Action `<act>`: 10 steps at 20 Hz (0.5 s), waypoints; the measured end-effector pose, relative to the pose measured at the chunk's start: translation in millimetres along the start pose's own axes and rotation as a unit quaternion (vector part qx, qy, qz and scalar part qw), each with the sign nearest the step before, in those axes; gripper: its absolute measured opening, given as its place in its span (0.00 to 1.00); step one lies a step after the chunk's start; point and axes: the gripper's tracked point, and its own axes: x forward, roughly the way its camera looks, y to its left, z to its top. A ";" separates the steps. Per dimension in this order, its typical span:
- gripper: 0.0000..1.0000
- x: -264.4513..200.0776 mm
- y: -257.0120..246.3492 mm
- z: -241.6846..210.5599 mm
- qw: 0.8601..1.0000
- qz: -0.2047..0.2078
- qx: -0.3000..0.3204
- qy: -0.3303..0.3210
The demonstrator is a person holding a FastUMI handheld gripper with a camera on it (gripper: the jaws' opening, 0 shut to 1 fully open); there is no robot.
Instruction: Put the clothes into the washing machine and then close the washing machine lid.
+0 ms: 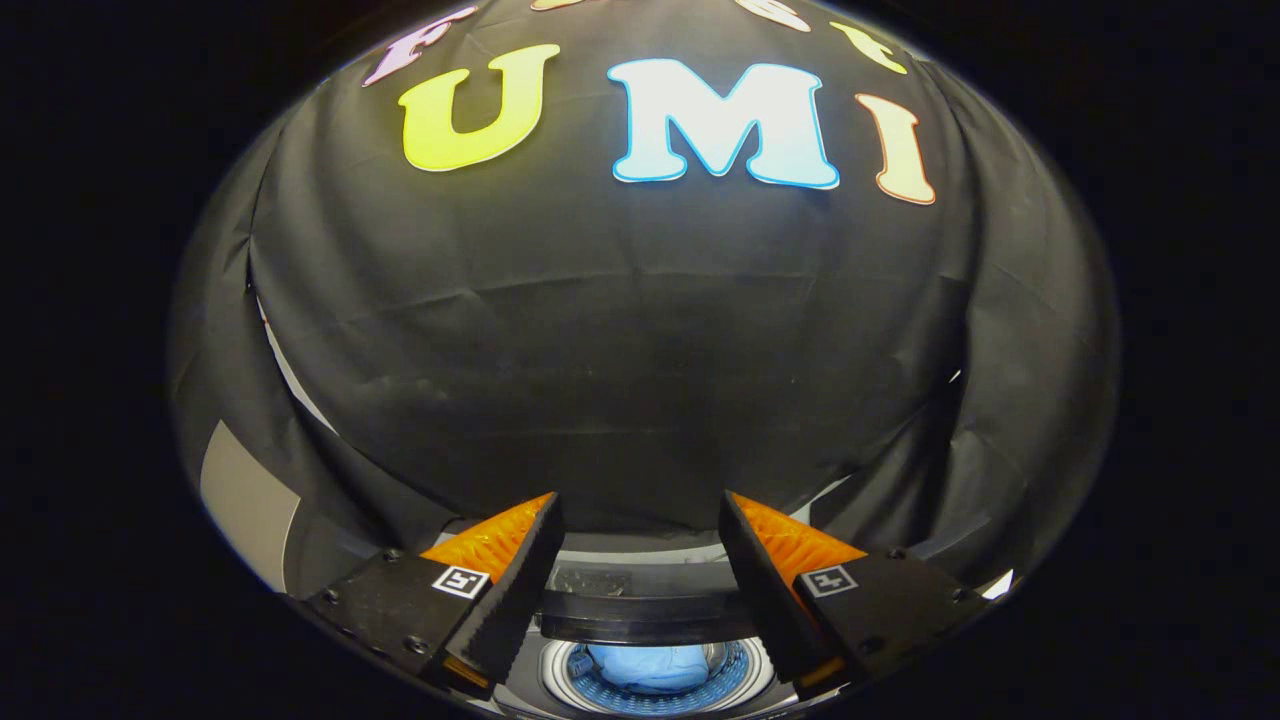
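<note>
Gripper [640, 520] sits high above the top-loading washing machine w/ a dark rim [640, 612], pointing mostly at the black cloth booth wall [620, 340]; fingers spread wide, nothing between them, not touching anything; left finger [500, 590] at approx 7 o'clock of the scene, right finger [790, 590] at approx 5 o'clock; each carries a small square black-and-white marker tag [460, 581] on its upper face.

Down at 6 o'clock, in the gap between the fingers and below them, the round drum opening [655, 680] of the machine shows; perforated metal ring w/ a bluish tint around it; lid is up, opening uncovered; a dark curved panel [640, 625] sits at 12 o'clock of the drum, just beyond it, between the two fingers; can't tell if that's the raised lid or the control deck.

Light blue bundle of clothes [650, 668] lies inside the drum, crumpled, roughly central; it's well apart from both fingers, lower than them; clothes already in the tub.

Booth wall hangs in folds from 9 o'clock round to 3 o'clock; a pale grey strip [245, 500] peeks out at approx 8 o'clock beside the cloth's edge; thin pale gaps at the cloth seams near 4 o'clock, too small to make out.
</note>
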 end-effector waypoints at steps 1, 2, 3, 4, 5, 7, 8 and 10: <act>0.97 -1.6 -0.7 -0.7 1.000 0.001 -0.002 -0.003; 0.97 -3.8 -0.7 -1.8 1.000 0.001 -0.001 -0.005; 0.97 -6.4 -0.5 -2.2 1.000 0.001 0.000 -0.011; 0.97 -8.0 -0.3 -3.5 1.000 0.001 -0.002 -0.015; 0.97 -9.2 -0.5 -4.2 1.000 0.002 -0.002 -0.016; 0.97 -13.2 0.7 -8.0 1.000 0.003 -0.002 -0.020; 0.97 -16.3 0.6 -9.2 1.000 0.003 -0.003 -0.023; 0.97 -19.7 2.1 -12.4 1.000 0.004 -0.004 -0.028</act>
